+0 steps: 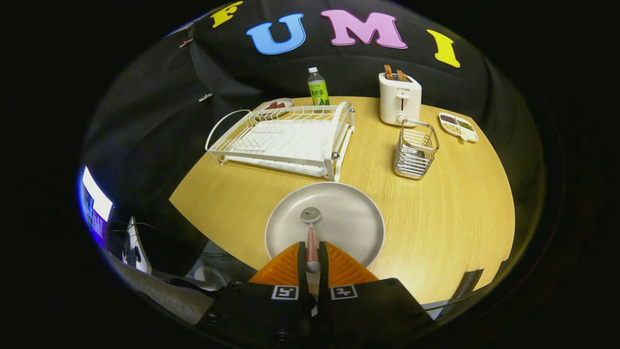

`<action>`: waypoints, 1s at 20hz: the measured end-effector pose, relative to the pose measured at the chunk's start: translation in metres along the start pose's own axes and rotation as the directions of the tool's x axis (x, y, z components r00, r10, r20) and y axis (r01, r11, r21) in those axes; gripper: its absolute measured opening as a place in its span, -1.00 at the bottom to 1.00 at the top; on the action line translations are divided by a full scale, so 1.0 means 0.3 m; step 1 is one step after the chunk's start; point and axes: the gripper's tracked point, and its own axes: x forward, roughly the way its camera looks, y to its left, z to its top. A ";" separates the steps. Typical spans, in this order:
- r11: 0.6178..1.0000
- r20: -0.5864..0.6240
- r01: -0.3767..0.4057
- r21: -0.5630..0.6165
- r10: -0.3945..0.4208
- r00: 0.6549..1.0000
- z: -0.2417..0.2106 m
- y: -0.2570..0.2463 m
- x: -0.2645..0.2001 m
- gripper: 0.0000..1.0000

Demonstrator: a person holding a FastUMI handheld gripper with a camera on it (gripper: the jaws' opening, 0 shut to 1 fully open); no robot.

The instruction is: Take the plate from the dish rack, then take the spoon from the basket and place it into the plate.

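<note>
Right now the claw [313,252] is clamped on the handle of the spoon [311,228], both fingers [286,264] pressing against it from either side. The spoon points straight ahead of the fingers, its bowl over the middle of the round pale plate [348,218]; whether the bowl touches the plate's surface cannot be told. The plate lies flat on the wooden counter [450,218], just ahead of and partly beneath the fingers.

Beyond the plate stands the white wire dish rack [286,138], its near corner close to the plate's far rim. To the right of the rack, well apart from the plate, is the metal wire basket [415,150], upright. Behind the basket a white toaster [399,99] holds two slices of toast. A small divided dish [458,127] with bits of food lies to the right of the toaster. A plastic bottle [317,87] with a green label stands behind the rack, and a small plate [276,104] with something reddish sits beside it at the counter's far edge.
</note>
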 end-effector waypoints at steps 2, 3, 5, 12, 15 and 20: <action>1.000 0.019 -0.001 0.011 0.001 1.000 0.024 -0.008 0.012 -0.82; 1.000 0.020 0.005 0.008 -0.005 1.000 0.027 -0.019 0.018 -0.82; 1.000 0.011 -0.008 0.021 0.008 1.000 0.019 -0.015 0.037 -0.82; 0.999 -0.072 0.041 -0.024 -0.042 0.996 -0.068 -0.062 0.111 -0.49; 0.999 -0.084 0.052 -0.010 -0.053 0.995 -0.045 -0.069 0.142 0.04; 0.997 -0.010 0.076 0.019 -0.076 0.997 0.065 -0.094 0.110 0.98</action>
